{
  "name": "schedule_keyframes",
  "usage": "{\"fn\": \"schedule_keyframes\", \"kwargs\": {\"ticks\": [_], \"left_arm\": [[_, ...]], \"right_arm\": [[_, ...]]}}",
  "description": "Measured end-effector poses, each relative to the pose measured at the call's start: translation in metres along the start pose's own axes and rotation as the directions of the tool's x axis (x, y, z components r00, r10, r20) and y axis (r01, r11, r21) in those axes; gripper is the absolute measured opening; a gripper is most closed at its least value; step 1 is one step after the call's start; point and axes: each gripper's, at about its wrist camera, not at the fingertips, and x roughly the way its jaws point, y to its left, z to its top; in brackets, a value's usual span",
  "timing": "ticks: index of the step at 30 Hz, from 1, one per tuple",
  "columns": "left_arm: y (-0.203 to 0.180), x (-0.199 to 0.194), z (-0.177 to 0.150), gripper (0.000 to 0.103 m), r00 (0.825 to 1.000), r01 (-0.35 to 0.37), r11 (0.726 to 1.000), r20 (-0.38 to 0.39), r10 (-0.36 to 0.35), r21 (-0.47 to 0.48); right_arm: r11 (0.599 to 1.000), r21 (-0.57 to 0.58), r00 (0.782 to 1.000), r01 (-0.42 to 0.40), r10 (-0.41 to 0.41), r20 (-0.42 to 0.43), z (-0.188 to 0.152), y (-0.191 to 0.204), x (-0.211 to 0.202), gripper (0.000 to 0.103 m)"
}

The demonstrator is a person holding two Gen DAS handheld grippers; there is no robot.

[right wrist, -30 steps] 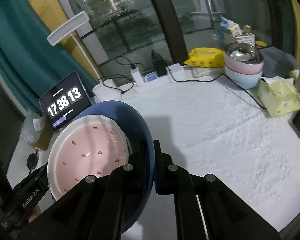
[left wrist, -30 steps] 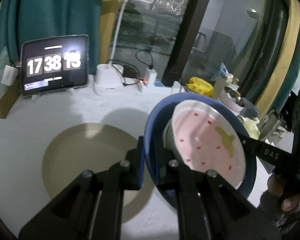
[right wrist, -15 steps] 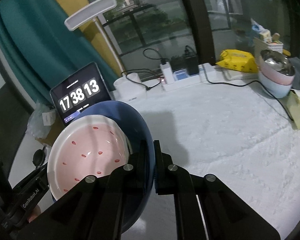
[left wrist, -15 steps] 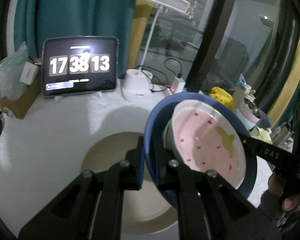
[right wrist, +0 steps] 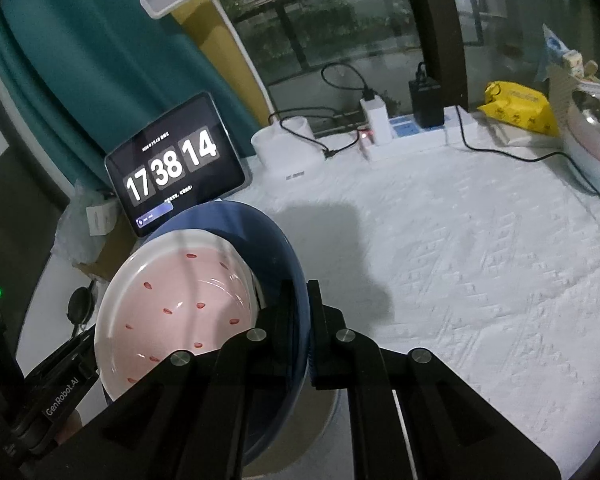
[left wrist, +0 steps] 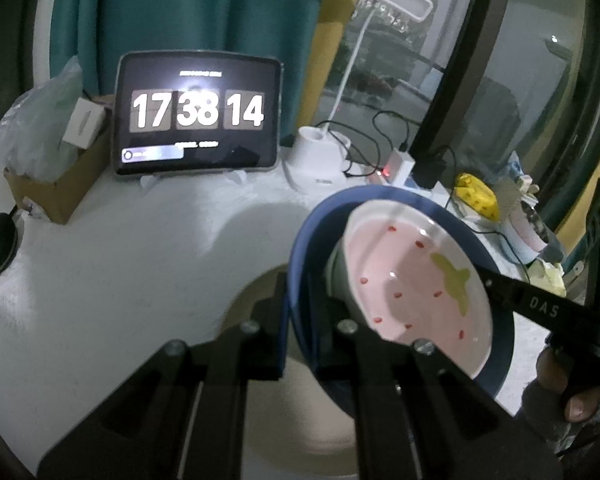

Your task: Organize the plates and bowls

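A blue bowl with a pink strawberry-patterned bowl nested inside is held in the air between both grippers. My left gripper is shut on the blue bowl's left rim. My right gripper is shut on the blue bowl's right rim, with the pink bowl to its left. A beige round plate lies on the white table below the bowls; its edge also shows in the right wrist view.
A tablet clock, a white lamp base, a power strip with cables and a yellow packet line the table's back. Stacked bowls stand at the far right. A cardboard box sits at the left.
Both grippers have carried the nested bowls leftward; the beige plate, formerly left of the bowls, now lies directly beneath them. The grip is unchanged.
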Motion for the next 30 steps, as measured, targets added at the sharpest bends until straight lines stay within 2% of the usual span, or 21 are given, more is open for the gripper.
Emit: {"fn": "schedule_keyframes", "kwargs": {"ticks": [9,30], "left_arm": [[0.008,0.013,-0.005,0.006,0.999,-0.021,1.000,-0.037,0.020,-0.013],[0.000,0.014,0.000,0.012,0.997,-0.076,0.996,0.007,0.075,0.047]], "right_arm": [[1.000,0.011,0.999,-0.002,0.002,-0.048,-0.004,0.000,0.021,0.007],[1.000,0.018,0.997,0.014,-0.013,-0.074,-0.007,-0.011,0.032,0.010]]}}
